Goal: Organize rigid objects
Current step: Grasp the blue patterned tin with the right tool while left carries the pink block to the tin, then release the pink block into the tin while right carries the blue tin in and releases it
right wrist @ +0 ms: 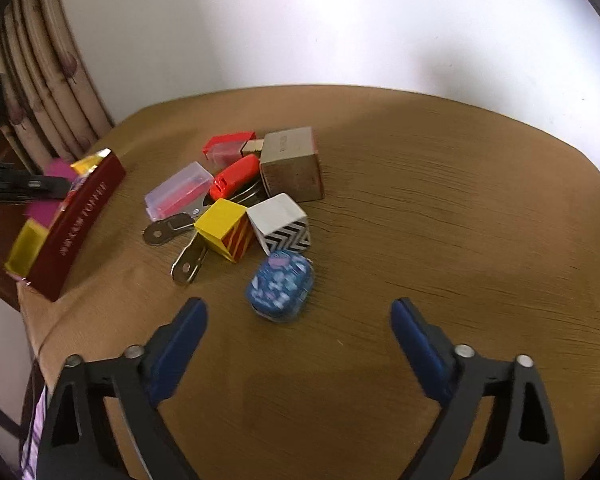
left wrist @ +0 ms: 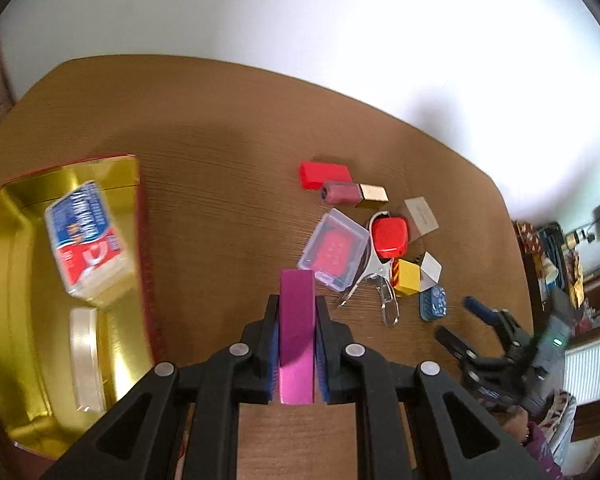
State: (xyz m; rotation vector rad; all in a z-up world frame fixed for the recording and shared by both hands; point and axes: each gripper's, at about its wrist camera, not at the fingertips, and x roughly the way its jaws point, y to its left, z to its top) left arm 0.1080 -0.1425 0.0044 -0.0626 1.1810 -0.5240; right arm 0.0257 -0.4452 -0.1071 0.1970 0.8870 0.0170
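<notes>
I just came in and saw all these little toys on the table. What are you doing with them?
A person is tidying small things into a gold tin. The left hand-held gripper is shut on a magenta block, held above the wooden table. The tin, on the left, already holds a blue and red packet. The right hand-held gripper is open and empty, pointing toward a blue patterned case. A yellow cube and other bits are still piled together.

Round wooden table [right wrist: 420, 200], plain white wall [right wrist: 340, 20], beige patterned curtain [right wrist: 48, 92] at its left
</notes>
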